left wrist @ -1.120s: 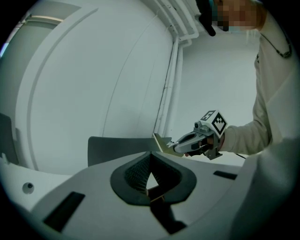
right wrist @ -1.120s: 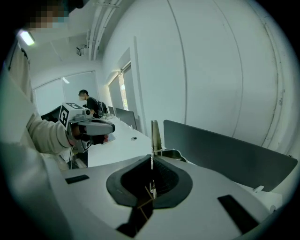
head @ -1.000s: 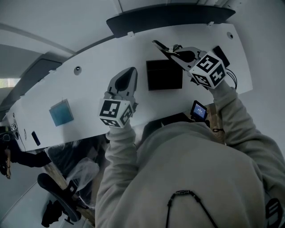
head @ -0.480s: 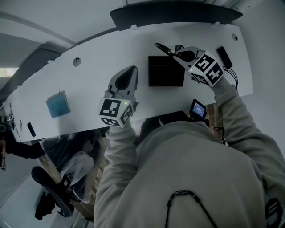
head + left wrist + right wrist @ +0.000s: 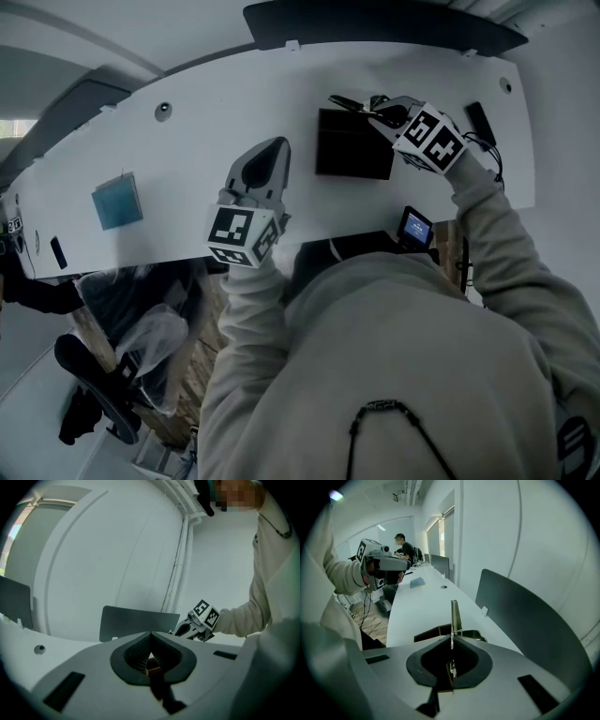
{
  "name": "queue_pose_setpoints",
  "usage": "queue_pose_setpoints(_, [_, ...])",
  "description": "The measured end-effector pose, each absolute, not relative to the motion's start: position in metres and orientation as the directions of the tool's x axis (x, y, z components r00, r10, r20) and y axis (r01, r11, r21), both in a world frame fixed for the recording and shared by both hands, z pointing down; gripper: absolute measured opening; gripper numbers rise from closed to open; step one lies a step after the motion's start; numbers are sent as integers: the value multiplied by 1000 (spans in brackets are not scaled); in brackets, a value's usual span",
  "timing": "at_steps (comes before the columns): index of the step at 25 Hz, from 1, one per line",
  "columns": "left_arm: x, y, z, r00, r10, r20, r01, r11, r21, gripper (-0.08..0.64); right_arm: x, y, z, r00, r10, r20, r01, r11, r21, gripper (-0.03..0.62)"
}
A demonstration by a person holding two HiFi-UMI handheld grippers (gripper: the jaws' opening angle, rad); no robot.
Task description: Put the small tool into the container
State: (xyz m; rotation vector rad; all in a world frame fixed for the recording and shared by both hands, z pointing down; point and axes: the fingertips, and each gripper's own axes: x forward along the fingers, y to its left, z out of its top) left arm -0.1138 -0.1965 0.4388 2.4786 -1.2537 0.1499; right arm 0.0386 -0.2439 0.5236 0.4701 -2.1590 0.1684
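Note:
The black open container (image 5: 354, 157) stands on the white table (image 5: 206, 141). My right gripper (image 5: 371, 110) hangs over its far right corner, tilted downward, shut on the small tool (image 5: 343, 101), a thin metal piece with a dark looped handle. In the right gripper view the tool (image 5: 454, 616) sticks up from the shut gripper (image 5: 451, 640), with the container's rim (image 5: 433, 632) just beneath it. My left gripper (image 5: 271, 153) hovers left of the container, shut with nothing in it. The left gripper view shows its jaws (image 5: 150, 640) closed together and the right gripper (image 5: 199, 620) beyond.
A blue square pad (image 5: 117, 202) lies at the table's left. A black flat device (image 5: 481, 119) sits at the far right, and a small screen (image 5: 417, 228) at the near edge. A dark partition (image 5: 375, 23) borders the far side. An office chair (image 5: 94, 394) stands below left.
My right gripper has sunk with the tool and tipped further down, closer to the container's far right corner. The left gripper has stayed nearly where it was.

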Motion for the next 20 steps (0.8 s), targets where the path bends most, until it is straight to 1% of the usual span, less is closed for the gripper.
queue_pose_setpoints(5, [-124, -193, 443, 578, -774, 261, -813, -516, 269, 2, 33, -241, 539, -488, -231, 842, -333, 941, 65, 20])
queue_pose_setpoints(10, [-130, -192, 446, 562, -783, 267, -824, -498, 271, 2, 30, -242, 551, -435, -224, 872, -243, 962, 126, 20])
queue_pose_setpoints(20, [-137, -190, 451, 547, -790, 277, -833, -481, 274, 2, 31, -238, 580, -365, -180, 913, -181, 976, 121, 20])
